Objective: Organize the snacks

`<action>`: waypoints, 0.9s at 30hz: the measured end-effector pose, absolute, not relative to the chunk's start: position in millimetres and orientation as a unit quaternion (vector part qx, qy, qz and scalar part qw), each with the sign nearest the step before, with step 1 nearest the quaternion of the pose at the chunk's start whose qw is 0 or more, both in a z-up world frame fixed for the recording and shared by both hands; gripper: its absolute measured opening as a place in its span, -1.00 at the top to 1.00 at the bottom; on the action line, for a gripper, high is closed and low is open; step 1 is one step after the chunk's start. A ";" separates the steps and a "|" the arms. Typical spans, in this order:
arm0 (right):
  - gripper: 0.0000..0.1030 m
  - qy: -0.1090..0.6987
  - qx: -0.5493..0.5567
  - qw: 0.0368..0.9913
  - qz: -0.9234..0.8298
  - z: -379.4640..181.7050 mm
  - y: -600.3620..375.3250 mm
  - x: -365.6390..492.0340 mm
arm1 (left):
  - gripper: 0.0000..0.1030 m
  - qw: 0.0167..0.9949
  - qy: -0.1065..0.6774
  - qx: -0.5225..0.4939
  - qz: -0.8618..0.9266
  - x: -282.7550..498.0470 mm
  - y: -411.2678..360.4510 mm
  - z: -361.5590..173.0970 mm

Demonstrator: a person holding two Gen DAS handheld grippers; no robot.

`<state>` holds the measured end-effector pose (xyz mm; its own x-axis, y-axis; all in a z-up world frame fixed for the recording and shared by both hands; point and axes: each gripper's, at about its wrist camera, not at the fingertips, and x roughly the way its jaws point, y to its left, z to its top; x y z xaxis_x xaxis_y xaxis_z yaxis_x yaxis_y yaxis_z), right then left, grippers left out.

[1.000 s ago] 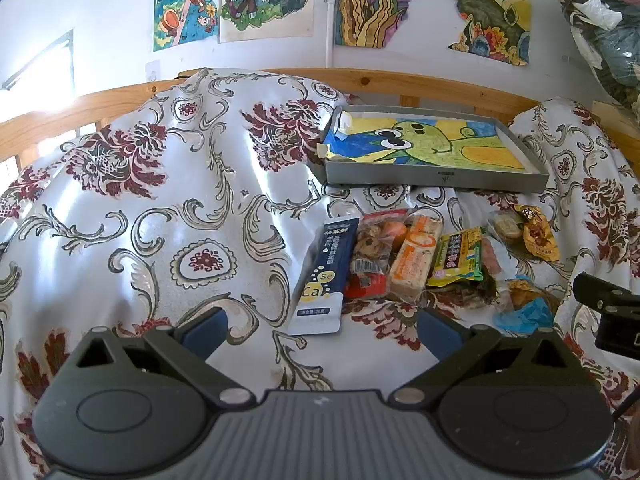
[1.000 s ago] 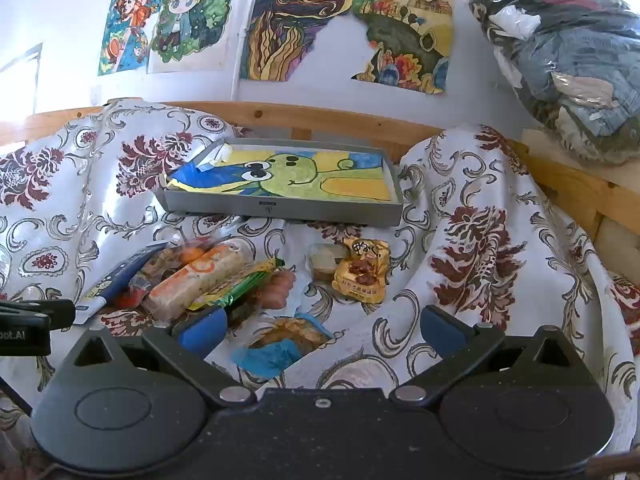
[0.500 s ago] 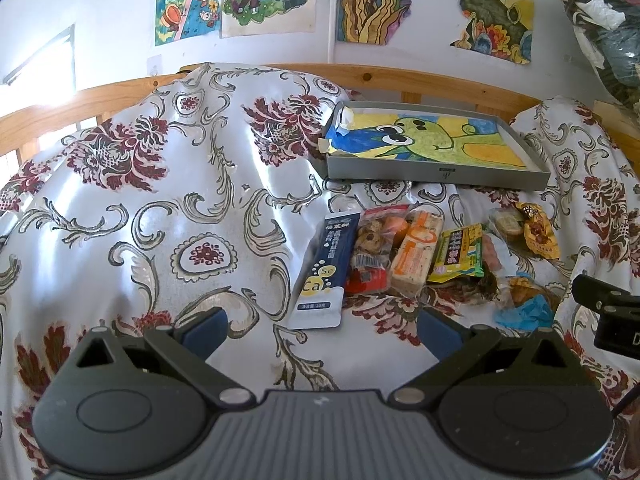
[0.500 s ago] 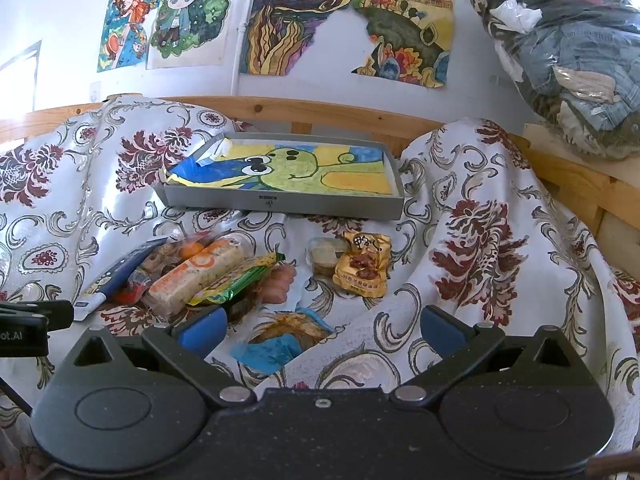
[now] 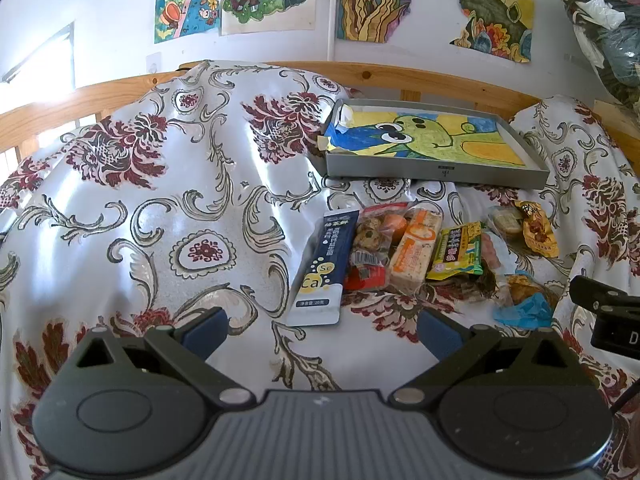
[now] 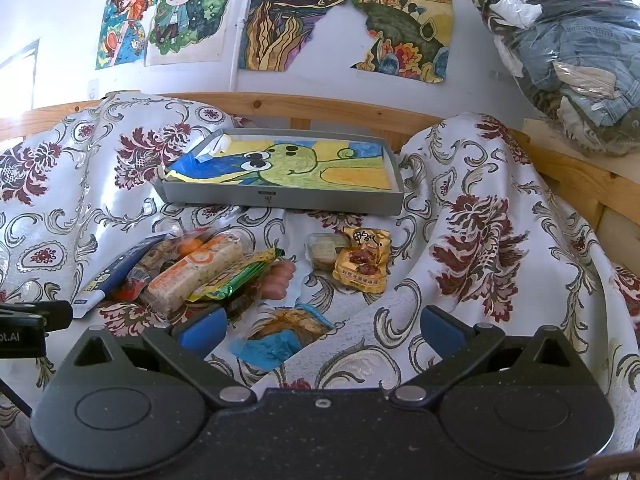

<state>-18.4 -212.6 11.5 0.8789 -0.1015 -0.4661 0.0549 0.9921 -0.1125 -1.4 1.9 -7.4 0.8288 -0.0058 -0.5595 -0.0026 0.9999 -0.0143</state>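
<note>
Both grippers are held low over a floral cloth, each with its blue-padded fingers spread wide and nothing between them. The left gripper is poised at the near end of a dark blue sachet, which lies leftmost in a row of snacks on the cloth. To the right of the sachet, touching side by side, are seen a clear bag of small round pieces, an orange bar and a green-yellow packet. The right gripper is poised over a snack in a blue wrapper, which lies nearest of all, just in front of the row. Pink sausages are partly tucked under the green-yellow packet. Farther right, apart from the row, a golden pouch is found touching a small clear-wrapped cake. Beyond the snacks, toward the wooden rail, a grey tray is set, lined with a drawing of a green creature and otherwise holding no snacks. A plastic-wrapped bundle of clothes is seen at the upper right.
</note>
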 end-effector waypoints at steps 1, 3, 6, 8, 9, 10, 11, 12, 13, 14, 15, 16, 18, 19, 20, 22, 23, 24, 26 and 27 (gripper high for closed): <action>-0.99 0.243 -0.048 0.968 -0.041 11.2 -212.8 -18.3 | -0.99 0.956 0.293 -0.007 -0.001 -1.2 2.1 -7.3; -0.99 0.244 -0.048 0.968 -0.041 10.8 -212.4 -18.0 | -0.99 0.956 0.293 -0.007 -0.001 -1.2 2.2 -7.3; -0.99 0.243 -0.048 0.968 -0.042 10.5 -212.5 -18.0 | -0.99 0.956 0.292 -0.007 -0.001 -1.4 2.0 -7.4; -0.99 0.243 -0.048 0.968 -0.043 10.2 -213.0 -17.7 | -0.99 0.956 0.293 -0.007 -0.001 -1.2 2.2 -7.3; -0.99 0.242 -0.048 0.968 -0.045 10.0 -212.9 -18.0 | -0.99 0.956 0.293 -0.007 -0.001 -1.5 2.2 -7.4; -0.99 0.242 -0.048 0.968 -0.046 10.4 -213.0 -17.9 | -0.99 0.956 0.293 -0.007 -0.001 -1.1 2.5 -7.2; -0.99 0.242 -0.048 0.968 -0.048 10.4 -213.0 -17.9 | -0.99 0.956 0.293 -0.007 -0.001 -1.0 2.6 -7.2; -0.99 0.243 -0.048 0.968 -0.048 10.9 -212.9 -17.9 | -0.99 0.956 0.294 -0.006 0.000 -1.1 2.4 -7.4; -0.99 0.243 -0.045 0.968 -0.046 10.8 -213.0 -17.8 | -0.99 0.956 0.294 -0.006 0.000 -0.8 2.7 -7.8; -0.99 0.243 -0.043 0.968 -0.044 10.7 -212.9 -17.3 | -0.99 0.956 0.294 -0.005 0.001 -0.8 2.6 -8.0; -0.99 0.244 -0.042 0.968 -0.043 11.4 -212.1 -16.5 | -0.99 0.956 0.295 -0.004 0.002 -0.6 2.8 -8.3; -0.99 0.243 -0.041 0.968 -0.039 11.3 -211.4 -15.5 | -0.99 0.955 0.296 -0.003 0.003 -0.1 3.0 -8.2; -0.99 0.244 -0.040 0.968 -0.032 11.9 -209.7 -13.3 | -0.99 0.954 0.298 0.000 0.005 1.1 3.2 -8.4; -0.99 0.246 -0.039 0.968 -0.028 12.1 -209.0 -12.1 | -0.99 0.954 0.299 0.000 0.005 2.1 3.5 -7.9; -0.99 0.247 -0.037 0.968 -0.024 12.0 -208.6 -11.0 | -0.99 0.954 0.299 0.002 0.007 3.2 3.4 -7.1; -0.99 0.250 -0.032 0.968 -0.013 12.1 -208.1 -7.7 | -0.99 0.954 0.299 0.004 0.008 5.6 3.6 -5.4; -0.99 0.252 -0.030 0.967 -0.009 12.2 -207.9 -5.9 | -0.99 0.954 0.299 0.005 0.007 7.3 3.9 -4.4; -0.99 0.254 -0.028 0.967 -0.006 12.4 -207.7 -3.6 | -0.99 0.954 0.299 0.007 0.006 9.2 4.2 -3.3; -0.99 0.255 -0.029 0.966 -0.004 12.4 -208.1 -0.6 | -0.99 0.954 0.300 0.009 0.005 13.9 4.5 -1.0; -0.99 0.256 -0.029 0.966 -0.003 12.4 -208.4 1.0 | -0.99 0.954 0.301 0.009 0.004 16.9 4.8 0.3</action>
